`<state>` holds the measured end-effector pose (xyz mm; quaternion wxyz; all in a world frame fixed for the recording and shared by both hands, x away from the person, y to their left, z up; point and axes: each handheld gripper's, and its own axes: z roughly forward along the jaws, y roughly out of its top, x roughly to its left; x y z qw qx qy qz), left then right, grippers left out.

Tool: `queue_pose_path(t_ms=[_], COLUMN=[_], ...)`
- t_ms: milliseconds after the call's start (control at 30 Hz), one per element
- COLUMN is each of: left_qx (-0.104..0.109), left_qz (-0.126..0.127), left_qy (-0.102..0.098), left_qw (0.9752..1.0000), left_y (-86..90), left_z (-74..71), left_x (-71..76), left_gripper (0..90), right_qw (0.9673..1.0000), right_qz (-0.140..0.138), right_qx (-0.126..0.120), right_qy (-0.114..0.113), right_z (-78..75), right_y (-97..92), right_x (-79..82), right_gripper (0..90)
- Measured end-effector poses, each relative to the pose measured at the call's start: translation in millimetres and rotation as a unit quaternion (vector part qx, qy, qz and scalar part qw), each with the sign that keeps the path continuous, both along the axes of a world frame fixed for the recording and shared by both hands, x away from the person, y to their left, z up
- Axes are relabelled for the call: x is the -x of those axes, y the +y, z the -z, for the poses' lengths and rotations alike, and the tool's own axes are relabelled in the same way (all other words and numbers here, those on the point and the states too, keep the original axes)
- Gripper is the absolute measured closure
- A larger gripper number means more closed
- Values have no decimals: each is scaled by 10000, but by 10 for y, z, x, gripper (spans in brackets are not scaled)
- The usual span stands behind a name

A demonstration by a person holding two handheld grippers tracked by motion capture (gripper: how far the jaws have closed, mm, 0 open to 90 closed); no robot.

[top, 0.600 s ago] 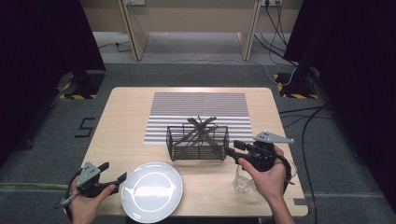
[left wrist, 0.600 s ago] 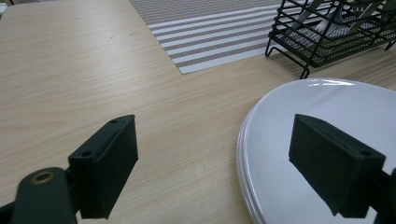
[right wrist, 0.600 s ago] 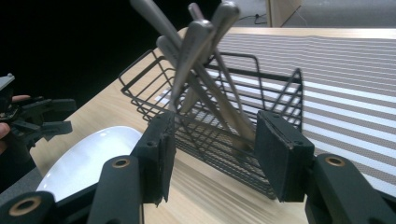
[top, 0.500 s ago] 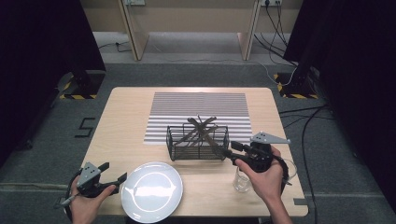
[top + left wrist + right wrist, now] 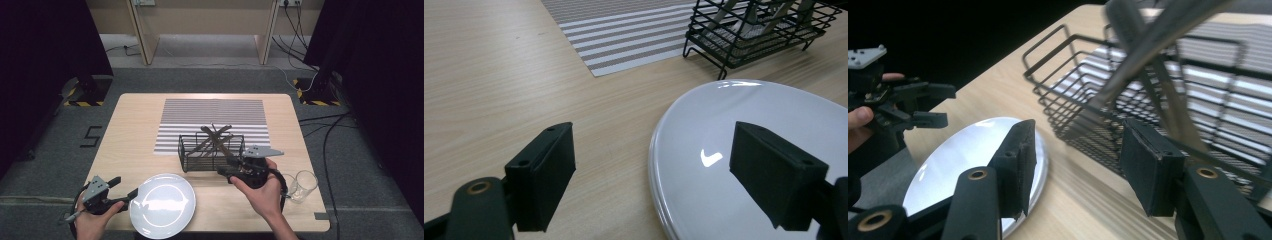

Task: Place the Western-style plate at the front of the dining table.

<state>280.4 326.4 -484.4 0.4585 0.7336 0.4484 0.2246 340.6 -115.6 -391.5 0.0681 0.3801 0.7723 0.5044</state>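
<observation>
A black wire basket [image 5: 212,150] stands on the near edge of a striped mat [image 5: 212,112], with several metal utensils [image 5: 216,134] sticking out of it. My right gripper [image 5: 225,168] is open, just off the basket's near right corner. In the right gripper view the basket [image 5: 1083,95] and a blurred utensil handle [image 5: 1148,45] sit close ahead of the open right gripper [image 5: 1080,135]. A white plate [image 5: 162,205] lies at the front of the table. My left gripper [image 5: 127,186] is open beside the plate's left rim [image 5: 659,150], which lies between its jaws.
A clear glass [image 5: 303,185] stands on the table right of my right hand. The wooden table [image 5: 135,130] has bare room on its left side. Cables [image 5: 330,125] trail on the floor to the right.
My right gripper has moved left, away from the glass and closer to the basket. The left gripper and plate have stayed put.
</observation>
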Motion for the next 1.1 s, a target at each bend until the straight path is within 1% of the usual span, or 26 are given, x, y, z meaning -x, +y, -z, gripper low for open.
queue_pose_path(t_ms=[100, 267, 333, 533, 700, 800, 900, 967, 1033, 1100], left_qx=[61, 63, 29, 54, 45, 68, 113, 162, 245, 279], left_qz=[57, 100, 113, 165, 278, 289, 321, 349, 366, 330], left_qy=[69, 146, 200, 380, 547, 626, 712, 760, 767, 837], left_qw=[9999, 9998, 9997, 9991, 9981, 9976, 9969, 9964, 9961, 9956], left_y=[-6, -20, -19, -31, -50, -59, -63, -68, -63, -53], left_z=[7, 29, 42, 80, 119, 137, 152, 162, 174, 190], left_x=[11, 24, 27, 44, 68, 81, 94, 99, 101, 99], left_gripper=[183, 188, 189, 200, 218, 224, 229, 234, 248, 253], right_qw=[9998, 9991, 9987, 9971, 9951, 9937, 9918, 9898, 9862, 9828], right_qz=[-159, -354, -423, -598, -730, -803, -880, -968, -1089, -1206], right_qx=[78, 202, 257, 362, 460, 510, 558, 605, 694, 746], right_qy=[28, 65, 99, 290, 474, 588, 736, 849, 1036, 1182], right_z=[41, 118, 155, 293, 427, 497, 574, 627, 673, 718], right_y=[121, 288, 339, 471, 548, 592, 622, 641, 664, 684], right_x=[-7, -7, -6, 15, 28, 35, 37, 34, 37, 43], right_gripper=[488, 492, 493, 492, 492, 493, 493, 496, 497, 495])
